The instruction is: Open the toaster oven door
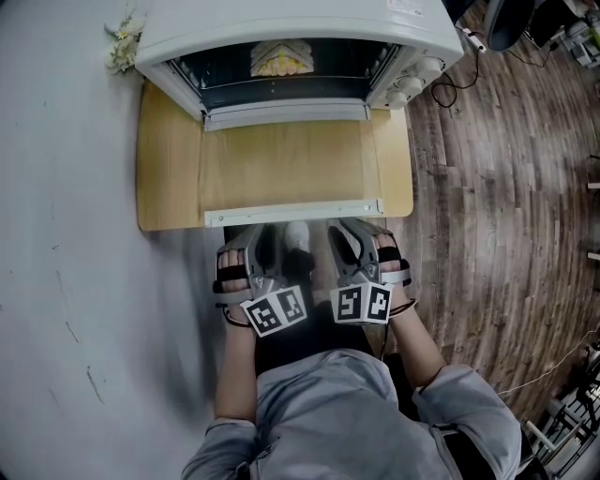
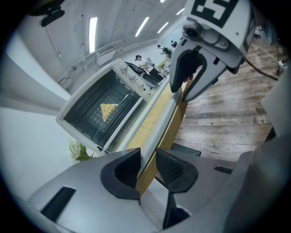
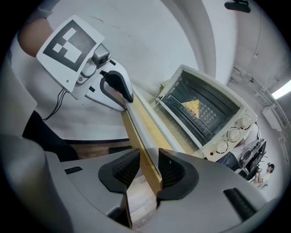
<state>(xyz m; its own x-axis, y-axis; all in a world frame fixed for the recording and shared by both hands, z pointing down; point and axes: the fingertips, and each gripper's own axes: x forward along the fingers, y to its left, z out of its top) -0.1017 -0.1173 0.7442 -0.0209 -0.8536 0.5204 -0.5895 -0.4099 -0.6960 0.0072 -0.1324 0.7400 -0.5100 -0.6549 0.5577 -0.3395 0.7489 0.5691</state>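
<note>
Left tool (image 1: 265, 240) clamps the lowered oven door (image 1: 286, 164) at its front edge; right tool (image 1: 350, 236) straddles it, jaws apart. The toaster oven (image 1: 281, 21) holds toast (image 1: 279, 59).

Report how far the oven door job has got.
Done: the door lies flat open on the wooden board. In hand: the left gripper clamps its front edge; the right gripper straddles it loosely. Left to do: probably only release and withdraw.
</note>
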